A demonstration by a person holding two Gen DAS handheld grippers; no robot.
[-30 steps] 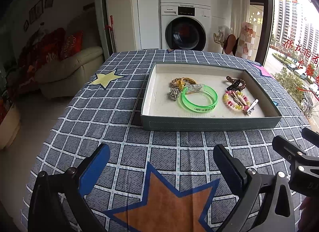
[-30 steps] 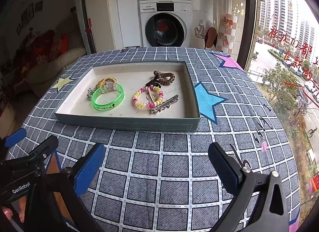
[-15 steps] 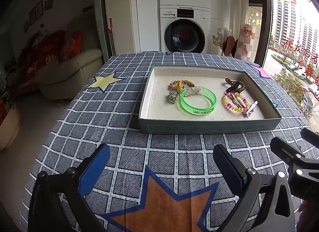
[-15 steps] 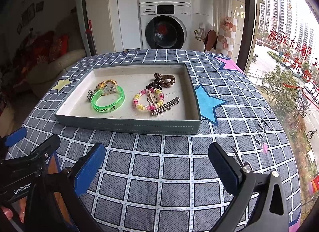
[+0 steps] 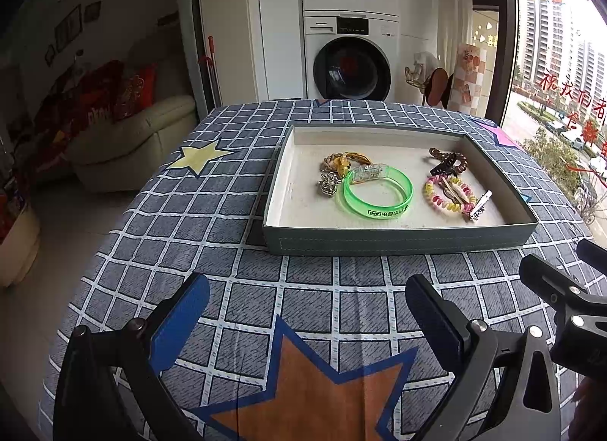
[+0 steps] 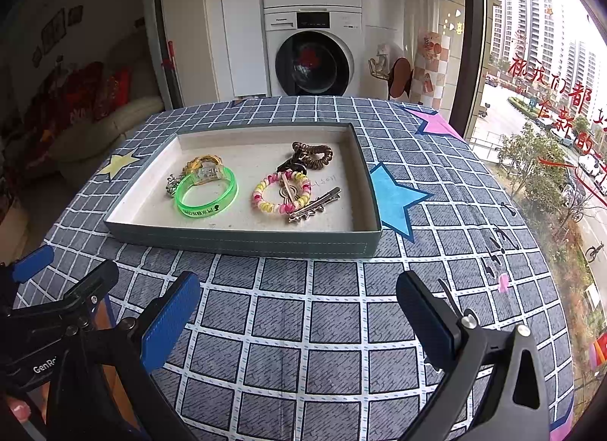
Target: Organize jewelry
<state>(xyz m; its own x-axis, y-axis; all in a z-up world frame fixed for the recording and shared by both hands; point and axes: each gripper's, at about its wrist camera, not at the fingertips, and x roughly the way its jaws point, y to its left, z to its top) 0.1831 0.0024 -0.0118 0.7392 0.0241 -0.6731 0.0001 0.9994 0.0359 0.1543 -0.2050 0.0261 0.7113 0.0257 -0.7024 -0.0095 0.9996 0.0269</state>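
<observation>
A shallow grey-green tray sits on the checked tablecloth. In it lie a green bangle, a gold and silver trinket cluster, a pink and yellow coil bracelet, a brown coil hair tie and a silver hair clip. My left gripper is open and empty, short of the tray's near wall. My right gripper is open and empty, also short of the tray.
The table has a grey checked cloth with an orange star, a yellow star and a blue star. A sofa stands left, a washing machine behind, a window right.
Both grippers have pulled back and tilted up slightly, so the tray sits a little lower and farther in both views. Nothing in the tray has moved.
</observation>
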